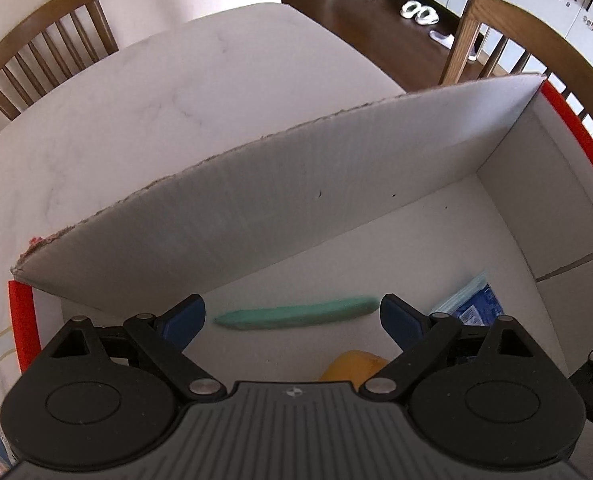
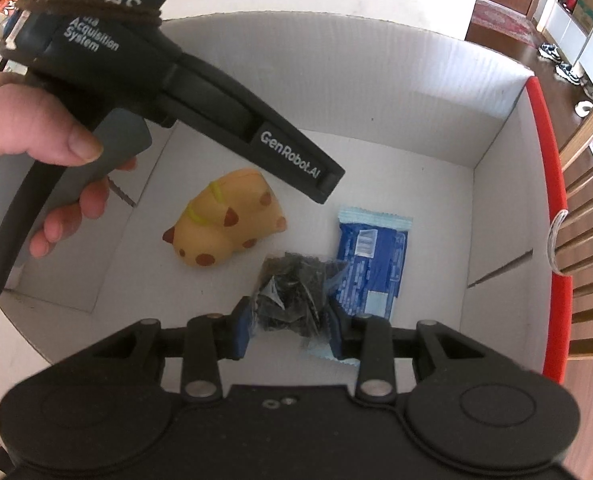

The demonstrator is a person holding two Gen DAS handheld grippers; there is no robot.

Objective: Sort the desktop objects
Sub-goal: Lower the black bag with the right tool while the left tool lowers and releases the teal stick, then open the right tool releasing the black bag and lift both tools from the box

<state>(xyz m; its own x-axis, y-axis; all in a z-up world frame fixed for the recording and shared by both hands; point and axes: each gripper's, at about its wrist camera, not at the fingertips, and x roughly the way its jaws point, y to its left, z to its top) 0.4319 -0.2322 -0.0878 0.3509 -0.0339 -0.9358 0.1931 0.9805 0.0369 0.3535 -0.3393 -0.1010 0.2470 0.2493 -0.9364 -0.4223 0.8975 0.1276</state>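
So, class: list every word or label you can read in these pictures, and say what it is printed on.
"DAS": left tool, upper body.
"Acquisition System": same tool, beneath; the word before it is partly hidden.
"GenRobot.AI": same tool, near its tip.
Blue packet: print too small to read.

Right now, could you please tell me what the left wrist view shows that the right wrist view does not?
Left only: a blurred green thing in the box between the open left claw.
Right only: a bag of dark bits gripped by the right claw, and a hand holding the other tool.
Both: the box, yellow toy and blue packet.
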